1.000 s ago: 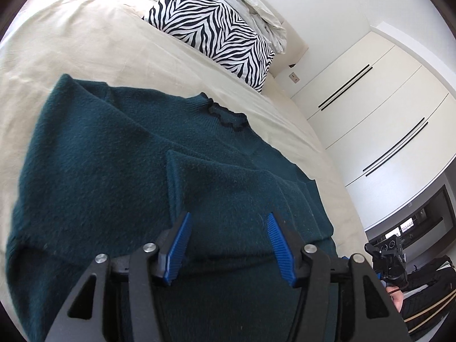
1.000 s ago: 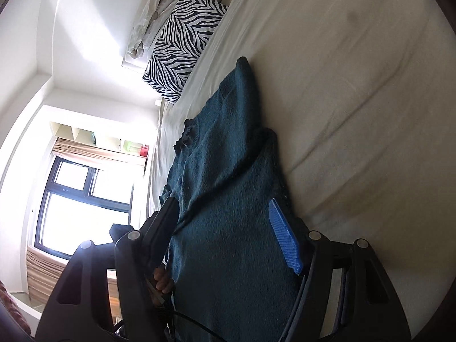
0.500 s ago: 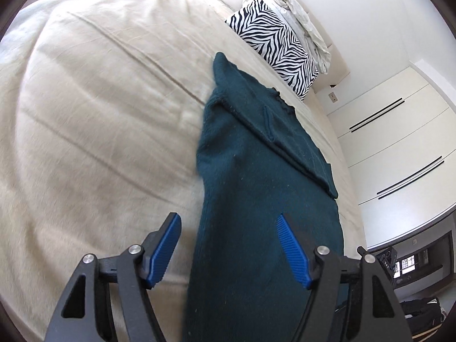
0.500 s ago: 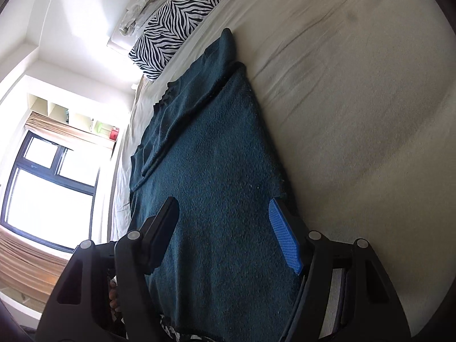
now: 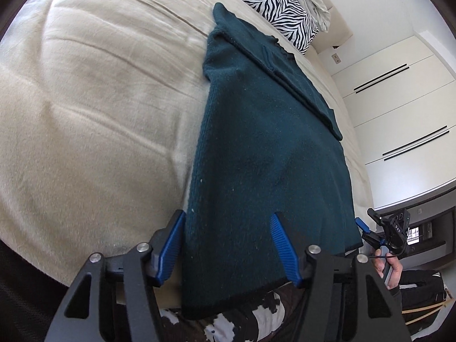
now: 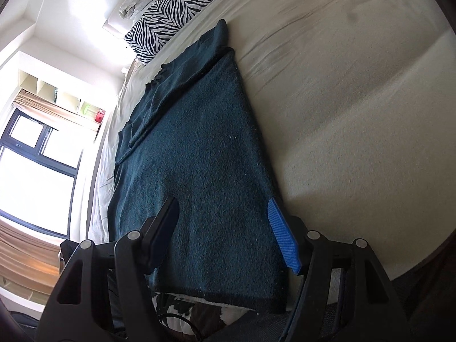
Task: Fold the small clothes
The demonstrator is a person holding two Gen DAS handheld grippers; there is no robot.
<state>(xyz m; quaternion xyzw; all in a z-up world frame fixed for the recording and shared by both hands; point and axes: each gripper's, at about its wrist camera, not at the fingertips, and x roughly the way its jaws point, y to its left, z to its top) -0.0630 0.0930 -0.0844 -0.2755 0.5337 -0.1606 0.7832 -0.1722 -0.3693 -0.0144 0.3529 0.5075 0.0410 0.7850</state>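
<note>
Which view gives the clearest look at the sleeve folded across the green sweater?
The left wrist view shows it best: the folded sleeve lies flat across the green sweater, its edges and cuff end sharply outlined. The right wrist view shows the same sleeve only at a shallow angle along the sweater's far edge, near the glaring window.

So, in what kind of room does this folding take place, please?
Most likely a bedroom. The dark green sweater lies on a wide bed with a beige sheet, a zebra-print pillow sits at its far end, and white built-in wardrobe doors line one wall.
</note>
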